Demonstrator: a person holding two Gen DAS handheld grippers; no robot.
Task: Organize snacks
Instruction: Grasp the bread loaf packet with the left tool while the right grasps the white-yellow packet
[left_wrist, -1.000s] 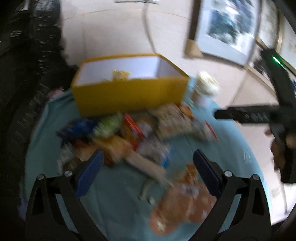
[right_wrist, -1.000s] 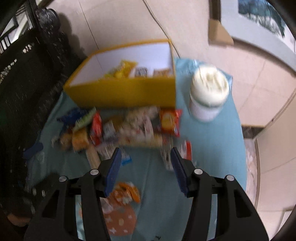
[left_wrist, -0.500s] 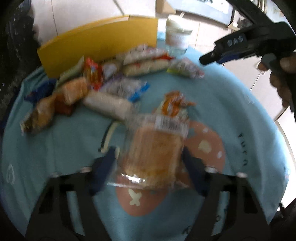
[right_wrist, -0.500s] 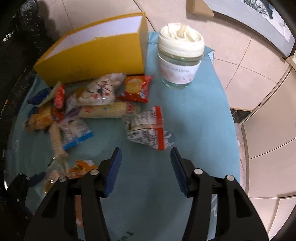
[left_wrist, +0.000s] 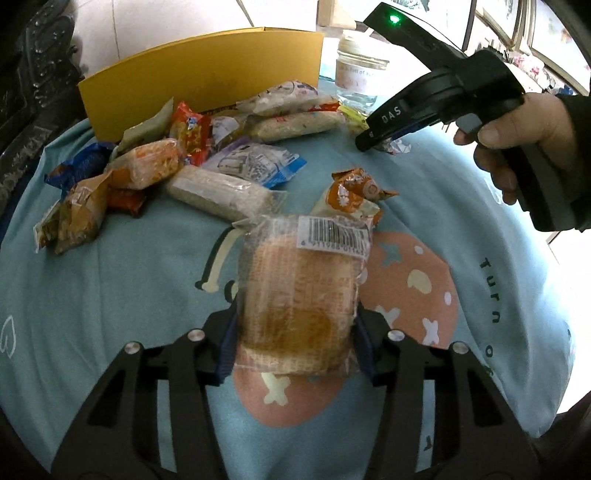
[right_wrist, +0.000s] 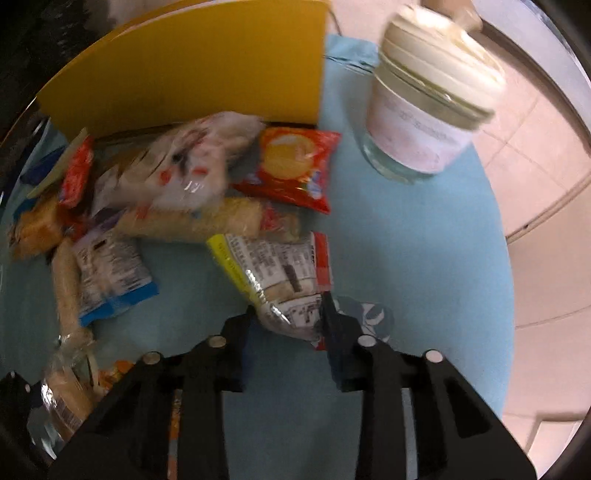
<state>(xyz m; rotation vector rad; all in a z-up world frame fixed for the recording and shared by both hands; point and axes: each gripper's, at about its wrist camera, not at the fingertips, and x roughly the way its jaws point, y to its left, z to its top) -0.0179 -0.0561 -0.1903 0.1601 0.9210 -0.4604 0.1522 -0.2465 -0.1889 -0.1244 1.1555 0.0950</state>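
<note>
My left gripper (left_wrist: 295, 343) is shut on a clear-wrapped bread packet (left_wrist: 299, 295) with a barcode label, low over the blue cloth. An orange snack pack (left_wrist: 351, 195) lies just beyond it. My right gripper (right_wrist: 288, 328) has its jaws around the near end of a red, white and yellow snack packet (right_wrist: 280, 273); the fingers touch its sides. In the left wrist view the right gripper (left_wrist: 373, 142) reaches down to that packet. A pile of several snacks (left_wrist: 207, 155) lies before the yellow box (left_wrist: 207, 74). The bread packet also shows in the right wrist view (right_wrist: 66, 398).
A round table carries a light blue cloth (left_wrist: 110, 302) with a pink cartoon print. A glass jar with a cream lid (right_wrist: 424, 110) stands right of the yellow box (right_wrist: 192, 66). Tiled floor lies beyond the table's right edge. Dark furniture stands at the left.
My left gripper has closed on the bread packet. My right gripper has come down and forward onto the red, white and yellow packet and narrowed around it.
</note>
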